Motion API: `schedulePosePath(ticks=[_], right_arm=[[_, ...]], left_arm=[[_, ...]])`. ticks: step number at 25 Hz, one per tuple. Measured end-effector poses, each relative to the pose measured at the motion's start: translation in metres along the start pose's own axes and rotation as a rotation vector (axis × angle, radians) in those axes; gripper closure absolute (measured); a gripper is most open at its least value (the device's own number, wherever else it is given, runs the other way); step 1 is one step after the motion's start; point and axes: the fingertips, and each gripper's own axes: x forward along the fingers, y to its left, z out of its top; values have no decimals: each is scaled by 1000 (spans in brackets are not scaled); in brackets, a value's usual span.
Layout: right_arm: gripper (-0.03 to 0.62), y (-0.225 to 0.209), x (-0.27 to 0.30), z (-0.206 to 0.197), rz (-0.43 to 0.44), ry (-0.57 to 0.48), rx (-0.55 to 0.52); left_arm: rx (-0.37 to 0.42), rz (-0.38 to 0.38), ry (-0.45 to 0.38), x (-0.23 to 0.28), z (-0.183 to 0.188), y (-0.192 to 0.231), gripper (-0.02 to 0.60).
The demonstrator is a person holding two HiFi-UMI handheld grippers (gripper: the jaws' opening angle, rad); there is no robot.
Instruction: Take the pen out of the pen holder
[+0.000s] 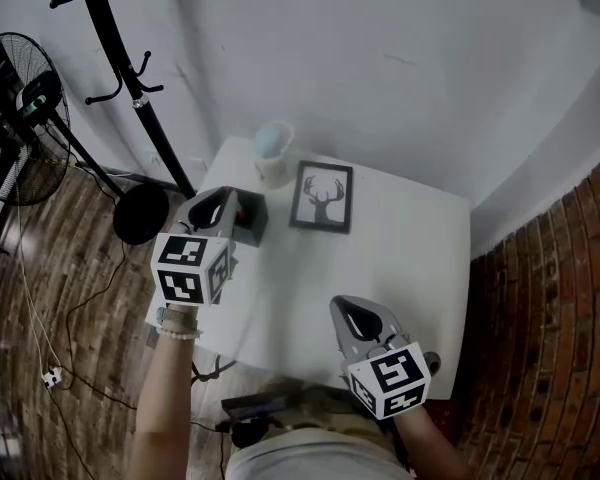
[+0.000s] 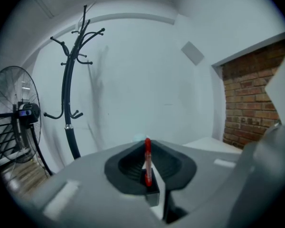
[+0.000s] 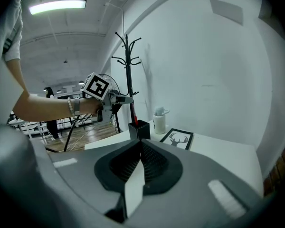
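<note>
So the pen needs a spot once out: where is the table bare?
Bare: the middle and right of the table, between the deer picture and the right tool. Crowded: back left corner, where pen holder, white cup and picture stand close.

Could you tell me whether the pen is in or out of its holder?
Not clearly out: the left claw grips the red pen, its lower end at the rim of the pen holder; clearance cannot be told.

We find no words, numbers or brand names that can be read, only black-and-white square markers (image 1: pixel 183 268) on the left gripper (image 1: pixel 223 206) and the right gripper (image 1: pixel 356 316), a picture frame (image 1: pixel 321 196) with a deer head, no lettering we can make out
</note>
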Motion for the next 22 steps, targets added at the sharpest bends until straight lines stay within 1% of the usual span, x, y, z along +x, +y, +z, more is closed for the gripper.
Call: schedulePosePath(ticks=[4,9,13,17,22], right_arm=[[589,-1,-5,3,-9,-14,-2],[589,-4,-13,7,-22,-32,-1],[589,-6,-19,8,-38,-41,2],[589,-10,-28,9,-55,-49,5],[589,-18,-40,9,-84,-58,13]], left_arm=[[24,-19,-26,-12,11,-14,551],[52,-38,-39,-25,19,-34,551],[86,-62,-39,-33,19,-52,551],[93,-88,-35,-42,16,-73,551],[121,-121,-30,-50,13,-99,551]])
